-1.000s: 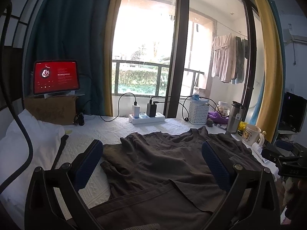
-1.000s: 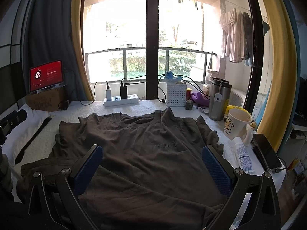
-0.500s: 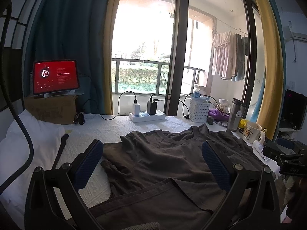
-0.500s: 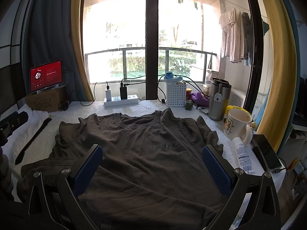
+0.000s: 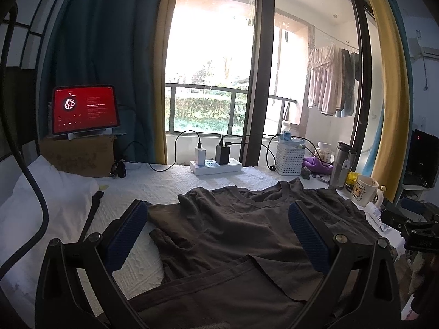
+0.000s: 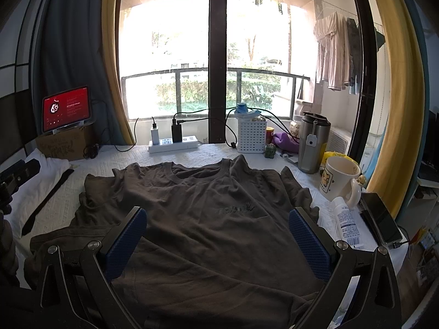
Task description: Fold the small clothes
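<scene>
The left gripper (image 5: 216, 235) has its jaws spread wide and released, with nothing between the blue pads (image 5: 127, 234). It hangs above the left part of a dark brown T-shirt (image 5: 241, 224). The right gripper (image 6: 216, 235) is the same: jaws wide apart, holding nothing, above the lower chest of the T-shirt (image 6: 208, 219).

The T-shirt lies spread, front up, on a bed with a white textured bedcover (image 6: 192, 155). Its neckline points to 12 o'clock, toward the window. The cloth is wrinkled; in the left wrist view one sleeve (image 5: 164, 237) is bunched at about 9 o'clock of the garment, and a folded band of hem (image 5: 219, 277) crosses the near part.

At 9 o'clock of the shirt is a white pillow (image 6: 41, 181) with a dark strap (image 6: 46, 203) beside it. At 12 o'clock, close to the window, stands a white power strip (image 6: 172, 144) with two chargers plugged in, and to its right a white perforated basket (image 6: 251, 135). At 2 o'clock stands a steel tumbler (image 6: 312, 144), and nearer, at 3 o'clock, a white mug (image 6: 338, 179) with a cartoon picture, a white tube (image 6: 345, 224) lying flat and a dark phone (image 6: 380, 220). At 10 o'clock a tablet (image 6: 65, 108) with a red screen rests on a cardboard box (image 6: 61, 144). Clothes hang on the balcony (image 6: 333, 49) outside.
</scene>
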`<state>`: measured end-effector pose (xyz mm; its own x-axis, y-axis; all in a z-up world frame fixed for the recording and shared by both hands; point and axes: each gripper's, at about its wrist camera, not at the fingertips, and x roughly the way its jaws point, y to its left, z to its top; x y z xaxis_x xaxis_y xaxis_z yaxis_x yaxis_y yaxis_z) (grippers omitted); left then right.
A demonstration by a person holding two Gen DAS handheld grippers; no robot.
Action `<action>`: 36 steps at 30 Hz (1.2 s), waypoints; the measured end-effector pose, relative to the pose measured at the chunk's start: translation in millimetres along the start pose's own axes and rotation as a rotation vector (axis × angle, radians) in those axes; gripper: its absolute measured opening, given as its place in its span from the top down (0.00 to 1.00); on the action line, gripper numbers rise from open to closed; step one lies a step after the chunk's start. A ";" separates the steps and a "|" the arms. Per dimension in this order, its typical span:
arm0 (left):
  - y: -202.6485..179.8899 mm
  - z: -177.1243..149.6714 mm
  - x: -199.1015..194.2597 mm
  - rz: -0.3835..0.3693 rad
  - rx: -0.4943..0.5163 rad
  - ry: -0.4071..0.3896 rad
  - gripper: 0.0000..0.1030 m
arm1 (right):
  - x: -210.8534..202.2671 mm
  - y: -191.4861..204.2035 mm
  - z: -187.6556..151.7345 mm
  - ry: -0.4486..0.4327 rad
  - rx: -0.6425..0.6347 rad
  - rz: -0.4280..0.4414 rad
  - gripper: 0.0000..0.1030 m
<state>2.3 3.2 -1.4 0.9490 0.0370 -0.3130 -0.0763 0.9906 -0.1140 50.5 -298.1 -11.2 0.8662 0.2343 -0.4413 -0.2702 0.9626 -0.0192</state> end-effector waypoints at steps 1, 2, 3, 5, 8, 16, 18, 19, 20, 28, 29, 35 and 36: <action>0.6 0.6 0.2 -0.002 0.000 0.000 0.02 | 0.1 0.0 -0.1 0.000 0.000 0.000 0.00; 0.6 0.5 -0.2 -0.003 -0.001 -0.001 0.02 | 0.1 -0.1 -0.1 0.000 0.000 0.000 0.00; 0.7 0.7 -0.2 -0.004 -0.002 -0.001 0.02 | 0.0 -0.1 0.1 0.001 0.000 0.000 0.00; 0.5 0.4 0.2 -0.005 -0.001 0.001 0.02 | 0.1 -0.1 0.0 0.000 0.000 0.001 0.00; -0.1 0.0 0.6 -0.003 0.001 0.007 0.02 | 0.3 0.1 -0.1 0.001 0.000 0.001 0.00; -5.7 0.9 2.5 -0.016 0.020 0.000 0.02 | 2.9 -4.3 -1.6 0.009 0.006 0.003 0.00; -9.3 2.2 6.3 -0.024 0.036 -0.001 0.02 | 6.1 -5.8 -1.6 0.015 0.002 0.006 0.00; -11.2 2.9 8.7 -0.028 0.045 0.002 0.02 | 8.6 -6.5 -0.9 0.019 0.000 0.008 0.00; -12.5 3.7 11.5 -0.030 0.051 0.005 0.02 | 11.5 -7.1 0.0 0.022 -0.002 0.011 0.00; -19.5 2.1 61.7 -0.025 0.057 0.096 0.02 | 56.5 -49.7 7.7 0.088 -0.010 -0.018 0.00; -19.5 2.4 66.8 -0.023 0.052 0.104 0.02 | 65.5 -58.3 9.9 0.101 -0.010 -0.020 0.00; -15.9 9.0 95.1 0.015 0.024 0.135 0.02 | 118.3 -104.9 24.9 0.162 0.007 -0.023 0.11; -14.8 10.4 100.4 0.025 0.020 0.141 0.02 | 127.6 -111.3 28.4 0.173 0.005 -0.023 0.13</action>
<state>101.9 -6.3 -21.3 0.8944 0.0443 -0.4450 -0.0920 0.9920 -0.0862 203.0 -371.5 -39.9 0.7869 0.1860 -0.5883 -0.2487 0.9682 -0.0265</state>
